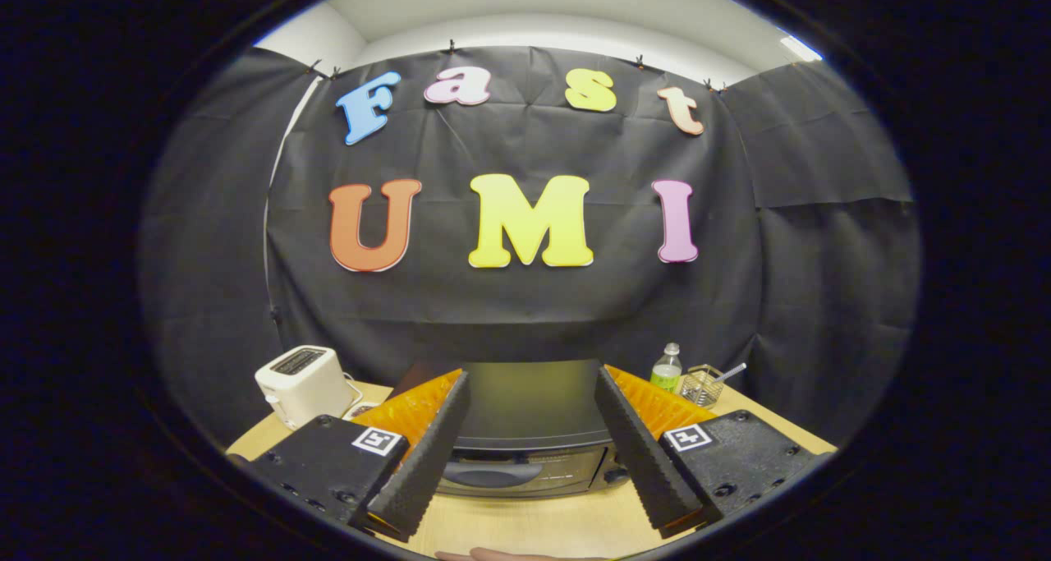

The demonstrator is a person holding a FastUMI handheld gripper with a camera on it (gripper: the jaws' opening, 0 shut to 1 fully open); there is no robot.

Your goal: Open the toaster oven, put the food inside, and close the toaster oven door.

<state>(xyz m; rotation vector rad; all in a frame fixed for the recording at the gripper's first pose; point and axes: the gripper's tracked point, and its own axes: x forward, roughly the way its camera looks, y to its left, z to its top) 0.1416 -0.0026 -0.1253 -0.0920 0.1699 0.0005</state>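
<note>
A white toaster stands left on the table. The gripper is held level above the table, jaws wide apart, empty. The toaster oven sits between and just beyond the fingers, door closed. A bottle and wire basket stand right.

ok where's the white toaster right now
In the gripper view, the white toaster stands on the wooden table, left of the toaster oven and beyond the open gripper.

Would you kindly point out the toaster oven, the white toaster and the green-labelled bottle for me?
toaster oven (525, 401), gripper view, its dark top panel, seen between the open fingers.
white toaster (304, 384), gripper view, its front face.
bottle (667, 372), gripper view, its green-labelled body.
</note>
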